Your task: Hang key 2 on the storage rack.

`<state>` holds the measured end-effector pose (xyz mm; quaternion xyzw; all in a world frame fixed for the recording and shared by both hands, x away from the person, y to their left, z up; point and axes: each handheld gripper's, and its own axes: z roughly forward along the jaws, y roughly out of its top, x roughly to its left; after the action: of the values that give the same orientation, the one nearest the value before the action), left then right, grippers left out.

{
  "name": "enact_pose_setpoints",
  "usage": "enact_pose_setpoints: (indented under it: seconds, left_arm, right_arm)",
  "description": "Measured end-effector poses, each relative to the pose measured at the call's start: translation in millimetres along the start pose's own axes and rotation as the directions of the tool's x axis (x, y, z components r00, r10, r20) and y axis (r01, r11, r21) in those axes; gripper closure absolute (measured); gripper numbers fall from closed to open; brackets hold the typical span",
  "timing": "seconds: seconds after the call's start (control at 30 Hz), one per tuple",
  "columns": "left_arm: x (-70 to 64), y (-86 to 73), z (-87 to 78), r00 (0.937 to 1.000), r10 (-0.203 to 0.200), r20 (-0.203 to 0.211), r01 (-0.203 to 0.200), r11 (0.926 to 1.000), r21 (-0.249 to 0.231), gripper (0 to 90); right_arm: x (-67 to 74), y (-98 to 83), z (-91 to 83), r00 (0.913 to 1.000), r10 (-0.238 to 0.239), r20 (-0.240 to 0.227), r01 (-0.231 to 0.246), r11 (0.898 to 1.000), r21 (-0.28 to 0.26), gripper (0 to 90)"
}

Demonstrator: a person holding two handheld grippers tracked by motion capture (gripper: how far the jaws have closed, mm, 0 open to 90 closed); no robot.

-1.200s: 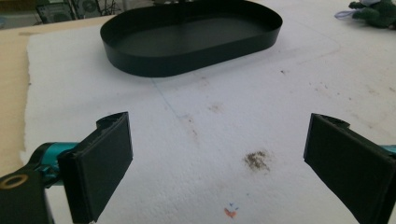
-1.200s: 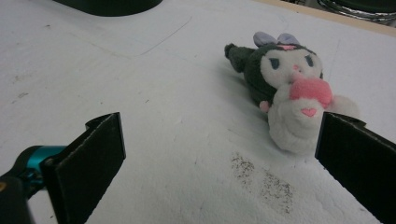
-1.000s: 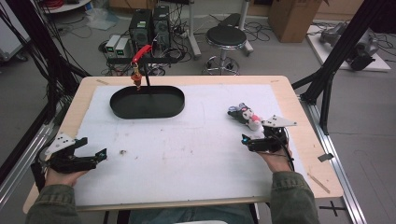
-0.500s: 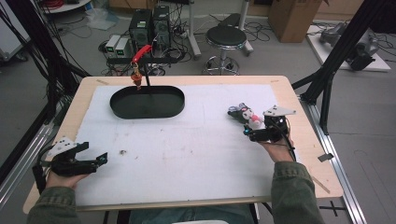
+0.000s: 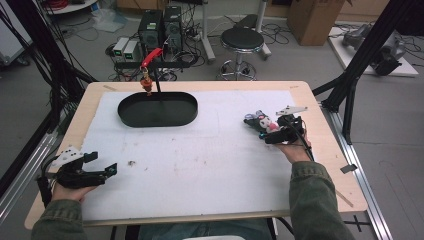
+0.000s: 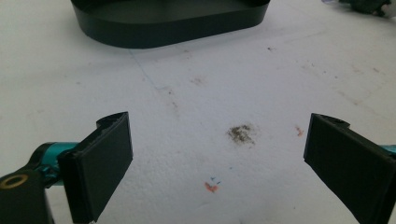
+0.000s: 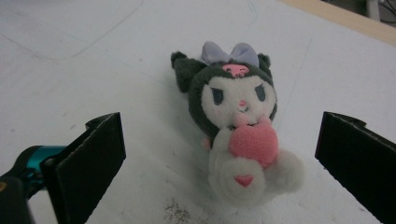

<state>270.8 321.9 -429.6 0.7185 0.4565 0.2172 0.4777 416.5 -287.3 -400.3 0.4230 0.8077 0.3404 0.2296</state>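
Observation:
A small plush toy (image 7: 236, 123) lies on the white mat, dark head with a lilac bow, white body, pink heart held in front. In the high view the plush toy (image 5: 261, 122) sits at the right side of the table. My right gripper (image 7: 219, 163) is open, its jaws standing wide on either side of the toy without touching it; in the high view the right gripper (image 5: 274, 131) is just beside the toy. My left gripper (image 6: 224, 168) is open over bare mat at the front left, where the high view shows the left gripper (image 5: 102, 167).
A black oval tray (image 5: 158, 119) stands at the back left of the mat, its wall (image 6: 168, 28) ahead of the left gripper. A red-handled clamp (image 5: 148, 70) stands behind it. A brown smudge (image 6: 241, 134) marks the mat. Wooden table edge (image 5: 325, 145) runs along the right.
My right gripper has moved forward and a little left up to the plush toy. The left gripper has shifted only slightly at the front left.

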Motion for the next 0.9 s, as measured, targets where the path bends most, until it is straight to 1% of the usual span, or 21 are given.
enact_pose_setpoints:
  seconds: [0.1, 0.13, 0.23, 0.27, 0.3, 0.37, 0.4, 0.43, 0.47, 0.5, 0.53, 0.57, 0.6, 0.67, 0.7, 0.73, 0.77, 0.8, 0.83, 0.9]
  left_arm:
    - [0.1, 0.0, 0.5, 1.0000, -0.001, 0.003, 0.001, 1.0000, 0.002, 8.4]
    - [0.2, -0.1, 0.4, 1.0000, -0.002, 0.003, 0.002, 1.0000, 0.003, 8.4]
    - [-0.4, -0.2, 0.4, 1.0000, 0.000, 0.009, 0.000, 1.0000, 0.002, 8.4]
    - [-0.4, -0.2, 0.4, 1.0000, 0.000, 0.009, 0.000, 1.0000, 0.002, 8.4]
    - [-0.7, -0.3, 0.4, 0.9999, 0.000, 0.013, 0.000, 0.9999, 0.010, 8.4]
    - [-1.2, -0.5, 0.3, 0.9999, 0.006, 0.013, -0.007, 0.9998, 0.016, 8.4]
    - [-1.2, -0.5, 0.3, 0.9999, 0.006, 0.013, -0.007, 0.9998, 0.016, 8.4]
    - [-1.4, -0.6, 0.2, 0.9999, 0.006, 0.012, -0.007, 0.9998, 0.017, 8.4]
    - [-1.5, -0.8, 0.2, 0.9999, 0.002, 0.015, -0.002, 0.9999, 0.014, 8.4]
    - [-1.5, -0.9, 0.4, 0.9999, 0.000, 0.014, 0.000, 0.9999, 0.014, 8.4]
    - [-1.6, -1.0, 0.9, 0.9999, -0.003, 0.013, 0.003, 0.9999, 0.015, 8.4]
    - [-1.6, -1.1, 1.2, 0.9999, -0.004, 0.014, 0.004, 0.9999, 0.016, 8.4]
    - [-1.6, -1.2, 1.5, 0.9999, -0.004, 0.013, 0.004, 0.9998, 0.018, 8.4]
    - [-1.4, -1.4, 2.3, 0.9999, -0.002, 0.012, 0.002, 0.9997, 0.023, 8.4]
    - [-1.5, -1.5, 2.6, 0.9999, -0.004, 0.013, 0.004, 0.9997, 0.025, 8.4]
    - [-1.5, -1.5, 2.6, 0.9999, -0.004, 0.013, 0.004, 0.9997, 0.025, 8.4]
    - [-1.4, -1.6, 3.0, 1.0000, -0.002, 0.009, 0.002, 0.9996, 0.027, 8.4]
    - [-1.6, -1.8, 2.9, 1.0000, 0.004, 0.003, -0.004, 0.9996, 0.027, 8.4]
    - [-1.3, -1.9, 2.7, 0.9999, 0.012, 0.002, -0.012, 0.9995, 0.028, 8.4]
    - [-1.1, -1.9, 2.9, 0.9999, 0.011, 0.001, -0.011, 0.9995, 0.030, 8.4]
  right_arm:
    - [-3.0, 0.7, 7.7, 1.0000, -0.002, 0.003, 0.002, 1.000, 0.030, 0.5]
    - [-3.9, 0.8, 9.4, 1.0000, 0.001, -0.002, -0.001, 0.999, 0.035, 0.5]
    - [-9.7, 2.2, 16.6, 0.9998, 0.018, -0.003, -0.018, 0.998, 0.053, 0.5]
    - [-9.7, 2.2, 16.6, 0.9998, 0.018, -0.003, -0.018, 0.998, 0.053, 0.5]
    - [-14.3, 3.1, 20.7, 0.9995, 0.030, -0.001, -0.030, 0.997, 0.070, 0.5]
    - [-18.4, 3.8, 23.2, 0.9992, 0.041, -0.005, -0.040, 0.995, 0.094, 0.5]
    - [-18.4, 3.8, 23.2, 0.9992, 0.041, -0.005, -0.040, 0.995, 0.094, 0.5]
    - [-23.3, 2.1, 26.7, 0.9982, 0.059, -0.006, -0.058, 0.992, 0.114, 0.6]
    - [-24.8, 0.7, 28.4, 0.9977, 0.068, -0.010, -0.066, 0.990, 0.126, 0.6]
    - [-26.8, -1.6, 31.4, 0.9974, 0.071, -0.010, -0.069, 0.986, 0.152, 0.6]
    - [-27.4, -2.8, 33.3, 0.9976, 0.068, -0.010, -0.066, 0.983, 0.169, 1.4]
    - [-27.8, -4.3, 35.4, 0.9975, 0.065, -0.027, -0.059, 0.980, 0.190, 5.4]
    - [-27.3, -4.7, 36.9, 0.9971, 0.062, -0.044, -0.052, 0.979, 0.198, 5.6]
    - [-24.9, -4.8, 39.8, 0.9976, 0.046, -0.052, -0.034, 0.977, 0.208, 7.3]
    - [-23.9, -5.0, 41.5, 0.9977, 0.037, -0.056, -0.024, 0.977, 0.213, 12.6]
    - [-22.5, -5.0, 42.3, 0.9974, 0.040, -0.060, -0.026, 0.974, 0.225, 21.5]
    - [-21.8, -5.5, 44.2, 0.9978, 0.019, -0.063, -0.004, 0.972, 0.236, 28.1]
    - [-19.9, -5.5, 45.3, 0.9981, 0.000, -0.061, 0.014, 0.972, 0.237, 31.6]
    - [-18.2, -4.3, 43.5, 0.9982, -0.006, -0.060, 0.019, 0.975, 0.223, 44.0]
    - [-14.7, -1.4, 39.2, 0.9968, -0.013, -0.078, 0.028, 0.980, 0.196, 47.7]
